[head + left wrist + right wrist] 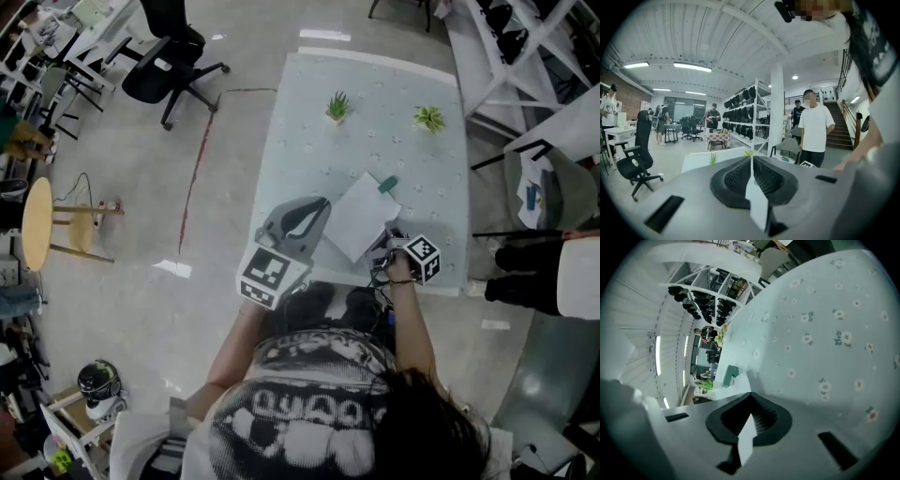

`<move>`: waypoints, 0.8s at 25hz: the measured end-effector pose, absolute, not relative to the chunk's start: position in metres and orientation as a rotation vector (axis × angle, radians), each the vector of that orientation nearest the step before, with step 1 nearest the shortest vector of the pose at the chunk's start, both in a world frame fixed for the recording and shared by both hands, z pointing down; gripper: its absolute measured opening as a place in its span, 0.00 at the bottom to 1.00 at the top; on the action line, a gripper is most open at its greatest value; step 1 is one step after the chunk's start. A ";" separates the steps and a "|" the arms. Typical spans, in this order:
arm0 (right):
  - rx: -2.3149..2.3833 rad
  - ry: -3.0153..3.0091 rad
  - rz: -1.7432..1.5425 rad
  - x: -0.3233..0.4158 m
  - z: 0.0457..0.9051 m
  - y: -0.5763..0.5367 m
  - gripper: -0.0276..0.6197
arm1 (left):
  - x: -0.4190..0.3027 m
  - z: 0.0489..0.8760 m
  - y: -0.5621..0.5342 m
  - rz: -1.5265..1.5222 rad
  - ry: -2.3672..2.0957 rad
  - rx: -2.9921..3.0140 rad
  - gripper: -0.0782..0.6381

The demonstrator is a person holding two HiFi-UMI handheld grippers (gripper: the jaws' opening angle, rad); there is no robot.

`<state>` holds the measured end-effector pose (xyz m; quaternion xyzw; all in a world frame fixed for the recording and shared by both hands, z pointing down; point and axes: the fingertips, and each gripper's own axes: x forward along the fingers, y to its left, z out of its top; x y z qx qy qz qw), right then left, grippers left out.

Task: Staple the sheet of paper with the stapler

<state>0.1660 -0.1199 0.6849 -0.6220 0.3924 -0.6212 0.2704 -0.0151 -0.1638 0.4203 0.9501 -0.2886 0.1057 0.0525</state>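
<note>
A white sheet of paper [359, 216] is held over the near part of the flower-print table [412, 155]. My left gripper [317, 214] is at the sheet's left edge. In the left gripper view its jaws [751, 161] are shut on the paper [757, 204], which shows edge-on. My right gripper [384, 246] is at the sheet's near right corner, and it too [751, 399] is shut on a strip of the paper [746, 439]. A small green stapler [387, 185] lies on the table just past the sheet's far corner, also seen as the stapler [730, 376] beyond the right jaws.
Two small potted plants [337, 106] [429, 117] stand at the far end of the table. A person in dark trousers [530, 272] stands close to the table's right side. An office chair [169, 56] and a round wooden stool [37, 223] are on the floor to the left.
</note>
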 end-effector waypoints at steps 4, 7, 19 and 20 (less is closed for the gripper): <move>-1.695 1.065 -1.676 0.158 0.687 -0.121 0.04 | -0.013 0.419 -0.167 0.321 -0.866 2.894 0.13; -1.722 1.069 -1.660 0.163 0.688 -0.124 0.04 | -0.011 0.420 -0.169 0.322 -0.862 2.897 0.13; -1.998 1.528 -1.516 0.199 0.632 -0.133 0.18 | -0.009 0.423 -0.173 0.304 -0.887 2.879 0.13; -2.015 1.677 -1.472 0.200 0.622 -0.145 0.10 | -0.009 0.423 -0.173 0.299 -0.892 2.875 0.13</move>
